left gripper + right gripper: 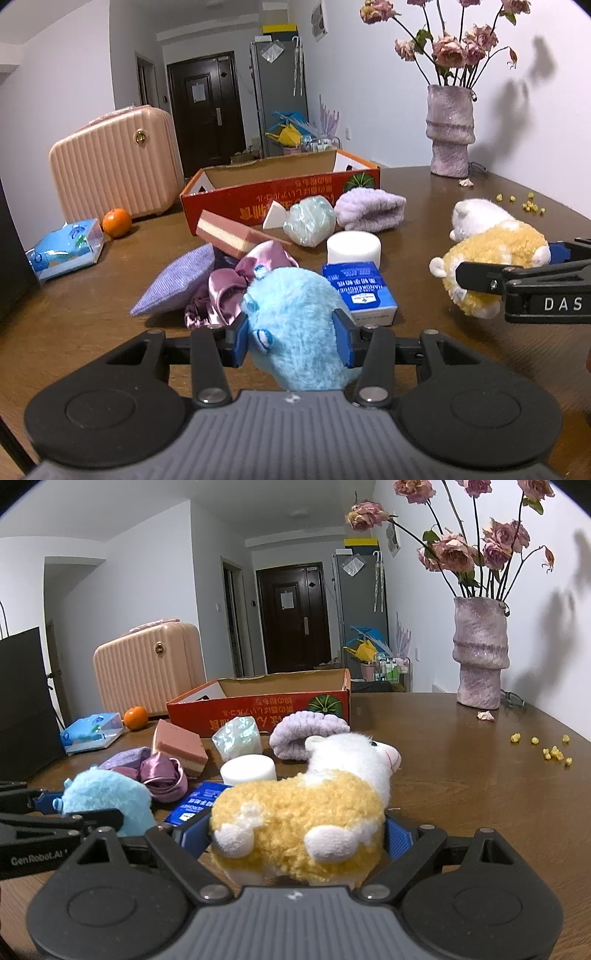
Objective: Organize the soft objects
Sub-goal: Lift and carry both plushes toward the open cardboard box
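Blue plush (pixel 295 325) clamped in left fingers (pixel 236 341) | yellow-white sheep (pixel 303 819) clamped in right fingers (pixel 397 838) | red box (pixel 280 192) looks empty, most soft things left on bench (pixel 461 369)

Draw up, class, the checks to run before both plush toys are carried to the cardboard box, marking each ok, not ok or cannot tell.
1. Left hand-held gripper pads press the blue plush: ok.
2. Right hand-held gripper clamps the yellow and white sheep plush: ok.
3. Red cardboard box open on top: ok.
4. Room inside the box: cannot tell, its floor is hidden.
5. Path over the sponge, tissue pack and white foam puck: not ok unless the toys are lifted above them.
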Demonstrator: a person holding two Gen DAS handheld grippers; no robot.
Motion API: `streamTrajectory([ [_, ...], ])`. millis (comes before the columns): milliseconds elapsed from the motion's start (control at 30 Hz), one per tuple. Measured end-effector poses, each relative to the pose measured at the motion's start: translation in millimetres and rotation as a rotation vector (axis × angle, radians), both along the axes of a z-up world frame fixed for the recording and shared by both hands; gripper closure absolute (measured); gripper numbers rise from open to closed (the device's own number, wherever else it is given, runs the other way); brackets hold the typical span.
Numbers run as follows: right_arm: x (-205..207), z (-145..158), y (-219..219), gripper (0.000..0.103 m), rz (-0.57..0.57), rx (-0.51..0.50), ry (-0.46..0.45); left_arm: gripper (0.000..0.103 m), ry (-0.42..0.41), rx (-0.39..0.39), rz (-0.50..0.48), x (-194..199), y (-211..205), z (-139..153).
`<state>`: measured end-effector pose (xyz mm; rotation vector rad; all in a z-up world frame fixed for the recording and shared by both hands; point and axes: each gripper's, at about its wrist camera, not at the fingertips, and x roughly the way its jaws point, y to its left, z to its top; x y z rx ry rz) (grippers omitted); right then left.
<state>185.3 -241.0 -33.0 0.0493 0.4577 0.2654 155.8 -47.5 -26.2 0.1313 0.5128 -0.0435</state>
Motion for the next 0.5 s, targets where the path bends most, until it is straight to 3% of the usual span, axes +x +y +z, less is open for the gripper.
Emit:
streamTrajectory([
  [500, -2, 23, 20, 0.012, 0.024, -0.036, -0.074, 0.057, -0.086, -0.021, -0.017, -2, 8, 23],
])
